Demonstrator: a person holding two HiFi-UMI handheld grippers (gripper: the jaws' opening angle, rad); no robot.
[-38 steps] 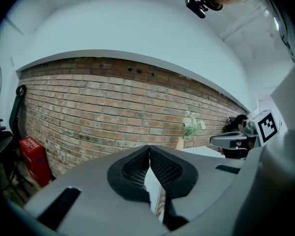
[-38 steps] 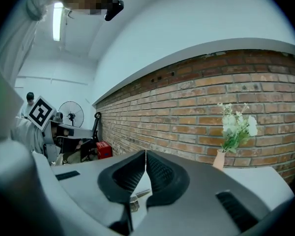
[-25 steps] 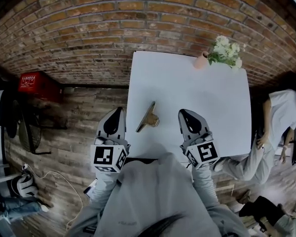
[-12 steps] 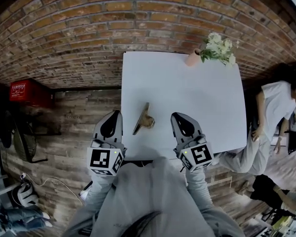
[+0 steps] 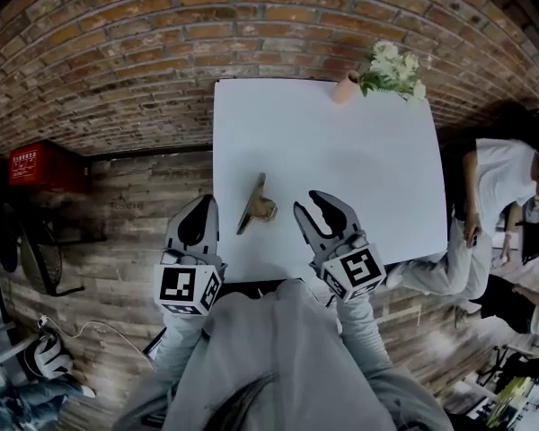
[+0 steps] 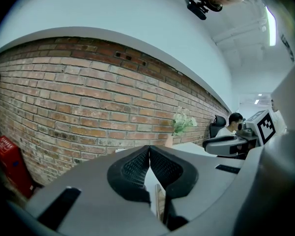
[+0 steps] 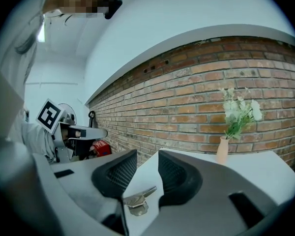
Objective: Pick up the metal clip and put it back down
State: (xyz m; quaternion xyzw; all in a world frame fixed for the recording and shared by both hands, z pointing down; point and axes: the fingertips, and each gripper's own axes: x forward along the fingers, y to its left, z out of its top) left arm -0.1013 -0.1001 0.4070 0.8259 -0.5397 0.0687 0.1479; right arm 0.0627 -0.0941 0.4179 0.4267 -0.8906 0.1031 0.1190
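Head view: the metal clip (image 5: pixel 254 206) lies on the white table (image 5: pixel 341 151), between my left gripper (image 5: pixel 205 206) and right gripper (image 5: pixel 311 206). Left gripper view: left gripper (image 6: pixel 149 154) pinched closed, nothing in it. Right gripper view: right gripper (image 7: pixel 147 157) jaws just been opening, and the clip (image 7: pixel 137 199) shows through the gap, untouched.

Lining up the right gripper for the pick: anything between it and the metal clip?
Nothing visible: only bare white table lies between the metal clip and the right gripper, whose jaws have just been opening, empty.
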